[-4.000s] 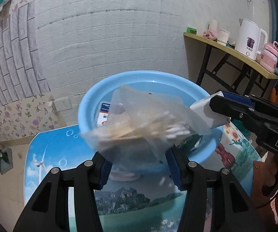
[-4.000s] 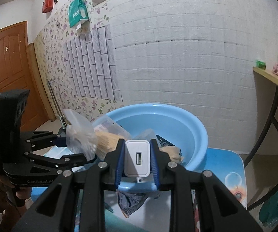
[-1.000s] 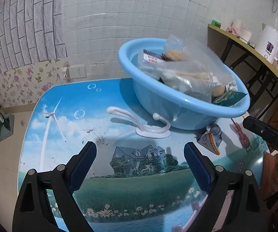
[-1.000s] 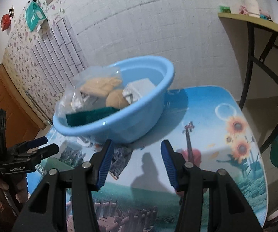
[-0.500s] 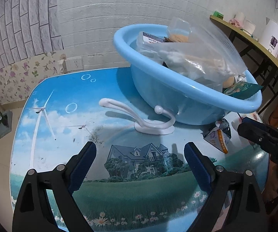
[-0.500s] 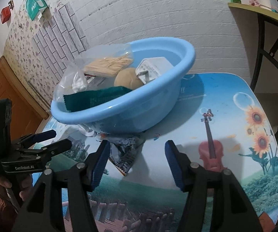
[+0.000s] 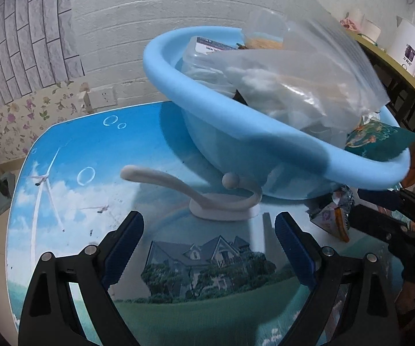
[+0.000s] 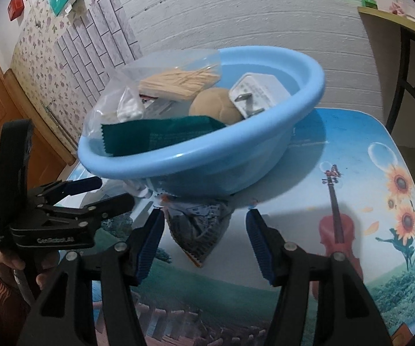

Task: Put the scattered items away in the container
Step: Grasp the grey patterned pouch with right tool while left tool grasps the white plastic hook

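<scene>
Blue plastic basin (image 7: 236, 132), filled with gathered items, sits on a picture-printed table with two loose items beside it.

Left wrist view: the basin stands at the far side of the table (image 7: 92, 150), holding a clear zip bag (image 7: 308, 86) and a green packet (image 7: 380, 141). A white plastic hook (image 7: 207, 201) lies against its base, just ahead of the left gripper (image 7: 208, 230), whose jaws stand wide apart and hold nothing.
Right wrist view: a charger plug (image 8: 259, 92), a tan ball (image 8: 216, 106) and the bag rest in the basin. A crumpled wrapper (image 8: 198, 230) lies at its base between the right gripper's (image 8: 204, 227) jaws, which have just been opening; the pads are clear of it.
</scene>
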`<action>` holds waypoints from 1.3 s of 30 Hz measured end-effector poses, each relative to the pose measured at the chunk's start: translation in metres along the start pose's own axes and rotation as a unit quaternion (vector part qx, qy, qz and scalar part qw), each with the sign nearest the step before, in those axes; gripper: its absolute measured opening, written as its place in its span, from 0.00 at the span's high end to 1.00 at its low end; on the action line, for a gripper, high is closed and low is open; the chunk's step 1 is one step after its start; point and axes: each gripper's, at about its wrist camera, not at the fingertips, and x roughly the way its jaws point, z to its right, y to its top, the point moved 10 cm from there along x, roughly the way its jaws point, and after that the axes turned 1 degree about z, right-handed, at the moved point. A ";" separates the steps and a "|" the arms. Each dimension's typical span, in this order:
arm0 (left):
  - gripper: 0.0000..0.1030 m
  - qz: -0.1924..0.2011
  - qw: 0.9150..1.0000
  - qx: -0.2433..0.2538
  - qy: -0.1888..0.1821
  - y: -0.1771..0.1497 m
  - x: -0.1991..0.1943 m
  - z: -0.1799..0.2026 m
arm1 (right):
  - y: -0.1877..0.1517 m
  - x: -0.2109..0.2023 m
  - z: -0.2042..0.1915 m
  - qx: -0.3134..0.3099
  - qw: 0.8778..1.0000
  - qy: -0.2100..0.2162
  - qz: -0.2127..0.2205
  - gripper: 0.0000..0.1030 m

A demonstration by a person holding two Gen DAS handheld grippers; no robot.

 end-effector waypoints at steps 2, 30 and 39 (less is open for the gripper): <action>0.10 -0.001 1.000 0.001 0.000 0.003 0.003 0.001 | 0.000 0.002 -0.002 -0.004 1.000 0.001 -0.002 0.43; 0.46 0.011 1.000 0.027 -0.002 -0.006 -0.021 0.019 | -0.012 0.011 -0.024 -0.059 0.998 0.000 -0.012 0.69; 0.46 0.021 1.000 0.019 -0.003 -0.016 -0.043 0.014 | -0.015 -0.016 -0.031 -0.070 0.997 0.013 -0.001 0.73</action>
